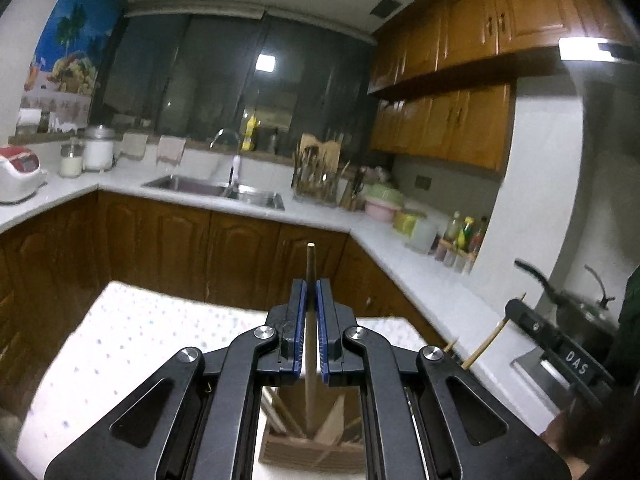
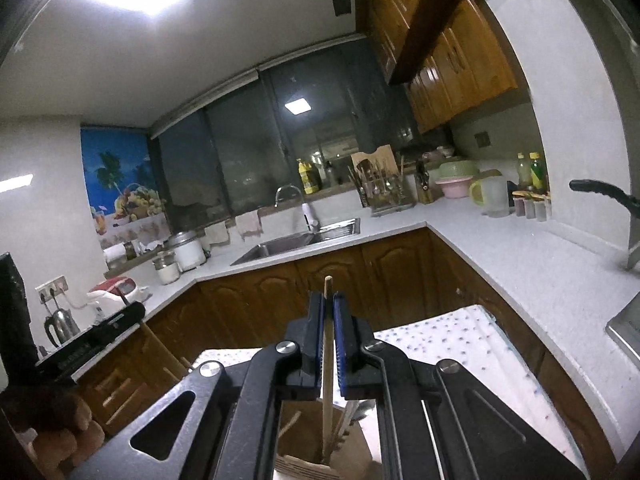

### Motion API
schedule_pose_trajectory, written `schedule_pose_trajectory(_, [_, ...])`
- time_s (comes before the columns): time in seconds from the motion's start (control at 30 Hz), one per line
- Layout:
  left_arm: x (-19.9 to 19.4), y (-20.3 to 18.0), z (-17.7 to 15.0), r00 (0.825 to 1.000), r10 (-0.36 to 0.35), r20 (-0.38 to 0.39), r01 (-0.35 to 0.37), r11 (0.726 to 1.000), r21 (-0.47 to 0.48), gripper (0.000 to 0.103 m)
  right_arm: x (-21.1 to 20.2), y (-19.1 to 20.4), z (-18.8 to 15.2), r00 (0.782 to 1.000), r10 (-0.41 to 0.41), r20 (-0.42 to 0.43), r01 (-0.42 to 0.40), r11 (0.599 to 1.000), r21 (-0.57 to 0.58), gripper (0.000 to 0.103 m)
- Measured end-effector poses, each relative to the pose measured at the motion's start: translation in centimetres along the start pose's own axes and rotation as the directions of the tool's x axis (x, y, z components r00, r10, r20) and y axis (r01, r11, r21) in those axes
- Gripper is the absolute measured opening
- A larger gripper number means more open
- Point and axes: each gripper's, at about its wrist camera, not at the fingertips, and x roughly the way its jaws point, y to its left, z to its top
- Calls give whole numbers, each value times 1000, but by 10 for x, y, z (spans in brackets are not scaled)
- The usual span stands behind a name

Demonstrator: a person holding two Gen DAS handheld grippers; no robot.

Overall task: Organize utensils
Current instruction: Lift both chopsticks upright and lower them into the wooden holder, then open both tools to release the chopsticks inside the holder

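Spreading beneath both my tongs is the white cloth-covered table with small coloured dots (image 1: 132, 332), backed by the pale L-shaped kitchen counter (image 1: 404, 272) with its steel sink (image 1: 216, 190). On the table stands the brown wooden utensil holder (image 1: 304, 446), seen between the arms of each tool, with pale sticks leaning inside it. My left gripper (image 1: 311, 304) has its blue-padded jaws closed on a slim wooden chopstick (image 1: 310, 264), upright, its lower end down inside the holder. My right gripper (image 2: 329, 316) likewise pinches a pale wooden chopstick (image 2: 328, 288), slightly tilted, its foot inside the same holder. Each stick's tip pokes just past the fingertips.
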Motion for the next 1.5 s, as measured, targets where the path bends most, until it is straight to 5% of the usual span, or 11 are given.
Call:
schedule_pose_trajectory(0.47, [26, 23, -60, 985, -2, -171, -6, 999, -49, 5, 33, -11, -51, 984, -7, -175, 6, 1000, -3, 6])
schedule_pose_trajectory(1.0, [26, 22, -60, 981, -4, -192, -2, 1000, -31, 6, 36, -14, -52, 980, -10, -197, 14, 1000, 19, 11])
schedule_pose_trajectory(1.07, [23, 23, -60, 979, -3, -204, -6, 999, -44, 13, 34, -15, -53, 980, -8, -199, 13, 1000, 27, 13])
schedule_pose_trajectory(1.13, [17, 25, -61, 980, -18, -200, 3, 997, -72, 36, 32, -18, -52, 980, -14, -200, 22, 999, 38, 20])
schedule_pose_trajectory(1.2, [5, 26, -64, 984, -8, -177, -7, 997, -81, 42, 26, -23, -51, 983, -5, -184, 18, 998, 67, 57])
schedule_pose_trajectory(1.27, [-3, 29, -69, 985, -3, -175, -12, 996, -87, 47, 19, -27, -51, 988, -4, -156, 18, 996, 86, 76])
schedule_pose_trajectory(1.5, [-31, 47, -96, 981, 36, -192, -64, 987, -145, 73, -1, -38, -60, 990, 27, -141, -2, 985, 171, 92])
